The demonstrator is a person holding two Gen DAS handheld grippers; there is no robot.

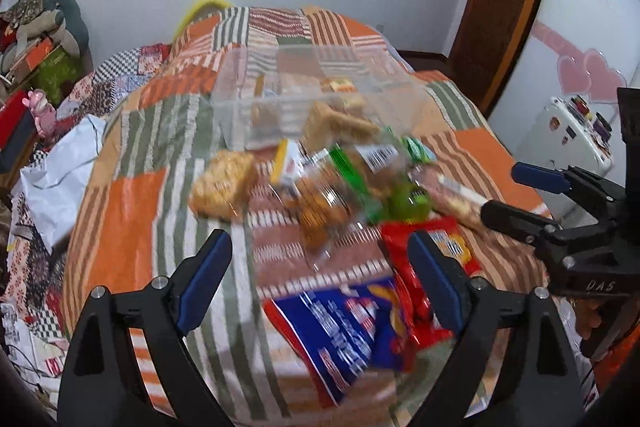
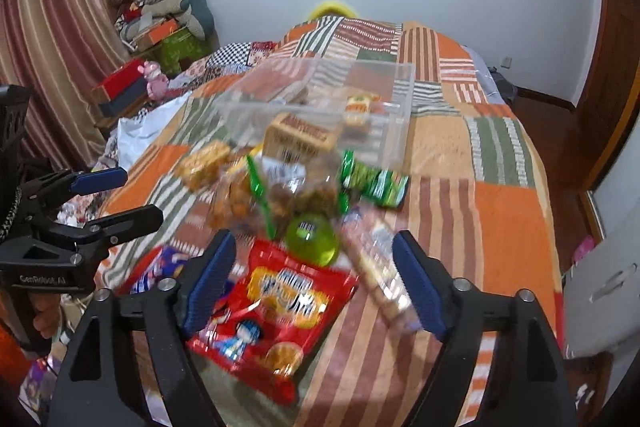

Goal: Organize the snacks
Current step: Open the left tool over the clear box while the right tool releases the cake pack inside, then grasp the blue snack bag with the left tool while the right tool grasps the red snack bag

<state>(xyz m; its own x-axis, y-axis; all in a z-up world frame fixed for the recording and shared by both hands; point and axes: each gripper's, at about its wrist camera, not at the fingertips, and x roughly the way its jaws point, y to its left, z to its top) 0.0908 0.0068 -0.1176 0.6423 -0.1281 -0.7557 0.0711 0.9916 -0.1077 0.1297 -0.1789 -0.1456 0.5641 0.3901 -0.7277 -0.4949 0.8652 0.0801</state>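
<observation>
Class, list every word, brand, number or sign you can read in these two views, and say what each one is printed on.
"GenRobot.AI": on the left claw, on its body, right wrist view.
"QA5" (first letter unsure): on the right claw, on its body, left wrist view.
Blue packet: white lettering, too blurred to read.
Red packet: print blurred, unreadable.
Brown box: lettering blurred.
Barcode on clear cookie bag: unreadable.

Around the clear plastic bin [image 2: 320,99] the patchwork bed [image 2: 512,219] lies bare to its right and far side. Its near side is crowded: the snack pile [image 2: 296,195], red packet [image 2: 276,307] and blue packet [image 1: 344,331] bar the way.
</observation>
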